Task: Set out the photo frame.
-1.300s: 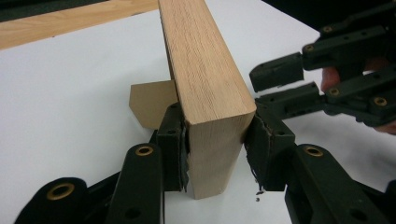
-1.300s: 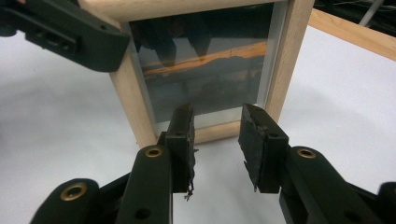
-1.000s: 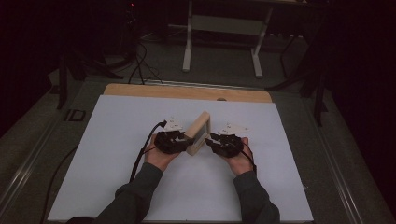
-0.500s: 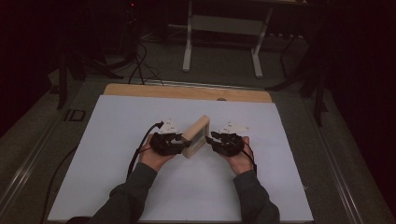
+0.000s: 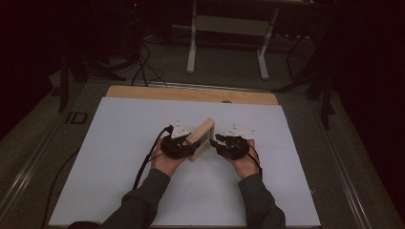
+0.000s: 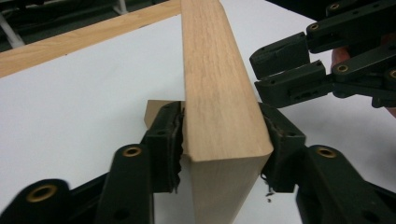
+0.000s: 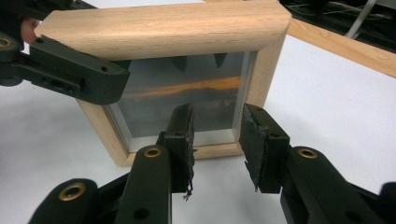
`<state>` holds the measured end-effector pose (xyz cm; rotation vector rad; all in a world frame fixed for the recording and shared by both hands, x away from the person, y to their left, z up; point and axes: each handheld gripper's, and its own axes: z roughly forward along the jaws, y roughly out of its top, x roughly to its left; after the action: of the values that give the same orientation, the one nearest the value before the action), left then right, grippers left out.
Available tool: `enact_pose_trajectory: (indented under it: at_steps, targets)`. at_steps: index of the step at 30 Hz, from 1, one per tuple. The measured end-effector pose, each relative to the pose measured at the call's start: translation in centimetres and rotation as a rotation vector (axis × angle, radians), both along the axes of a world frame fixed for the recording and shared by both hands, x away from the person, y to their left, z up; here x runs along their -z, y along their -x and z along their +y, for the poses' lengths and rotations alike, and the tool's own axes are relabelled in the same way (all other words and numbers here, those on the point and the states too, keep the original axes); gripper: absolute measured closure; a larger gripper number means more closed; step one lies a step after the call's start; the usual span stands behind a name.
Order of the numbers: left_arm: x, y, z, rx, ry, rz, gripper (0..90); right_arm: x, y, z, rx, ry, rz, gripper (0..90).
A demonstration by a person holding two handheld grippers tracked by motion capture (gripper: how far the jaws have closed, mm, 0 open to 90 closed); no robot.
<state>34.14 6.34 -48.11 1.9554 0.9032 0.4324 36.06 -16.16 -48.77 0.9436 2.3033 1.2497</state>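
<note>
No brand, label or writing readable on any surface.

Wooden picture frame (image 5: 201,138) stands on edge at the middle of the white desk (image 5: 119,143), between the two hands, tilted so its top leans toward 1 o'clock in the high view.

Left claw (image 5: 191,148): jaws have just been opening, yet the pads still sit against both faces of the frame's side bar; partly spread, frame held.

Right claw (image 5: 218,142): jaws about half open, nothing between them, just beside the frame at its 3 o'clock, not touching.

Left gripper view: frame's rounded outer edge (image 6: 219,93) close up, right claw (image 6: 280,74) at 2 o'clock.

Right gripper view: glass pane (image 7: 182,98) with an orange reflected streak; own pads (image 7: 182,140) short of the frame's lower bar; left claw (image 7: 93,79) at 10 o'clock on the frame.
</note>
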Motion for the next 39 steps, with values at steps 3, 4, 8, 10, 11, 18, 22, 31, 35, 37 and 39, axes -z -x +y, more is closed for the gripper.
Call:
enact_pose_trajectory:
  at_steps: [3,4,8,10,11,18,22,31,35,37,39]
  targets:
    - [-0.1,-0.1,0.3,0.009,-0.006,0.005,58.8,-0.1,0.0,-0.2,0.006,-0.003,-0.002,64.1]
    - [-0.1,-0.2,0.4,0.013,-0.002,0.013,58.9,-0.1,0.0,-0.2,0.009,-0.004,-0.003,64.0]
    - [-0.1,-0.3,0.9,0.045,0.010,0.025,59.4,-0.2,-0.1,-0.3,0.015,-0.007,-0.004,63.1]
    - [-0.1,-0.3,1.1,0.071,0.004,0.022,59.6,-0.3,-0.1,-0.4,0.017,-0.010,-0.003,62.8]
    - [-0.2,-0.3,1.2,0.081,0.000,0.021,59.7,-0.3,-0.1,-0.4,0.019,-0.013,-0.003,62.8]
    - [-0.4,-0.4,2.3,0.140,-0.039,0.005,60.4,-0.4,0.0,-0.4,0.017,-0.020,-0.004,62.8]
    - [-0.5,-0.7,3.4,0.134,-0.027,0.012,60.3,-0.3,0.0,-0.3,0.013,-0.018,-0.002,62.8]
    - [-0.3,-0.8,4.0,0.107,-0.018,-0.004,59.8,-0.3,0.0,-0.1,0.005,-0.020,0.001,62.3]
    - [-0.2,-0.8,3.4,0.072,-0.016,-0.017,53.2,-0.5,-0.1,-0.2,0.008,-0.026,-0.005,62.0]
    - [-0.1,-0.7,3.0,0.065,-0.015,-0.025,52.2,-0.7,-0.1,-0.3,0.014,-0.031,-0.007,61.9]
    - [0.0,-0.7,2.5,0.060,-0.018,-0.030,53.3,-0.7,-0.2,-0.3,0.014,-0.033,-0.009,61.6]
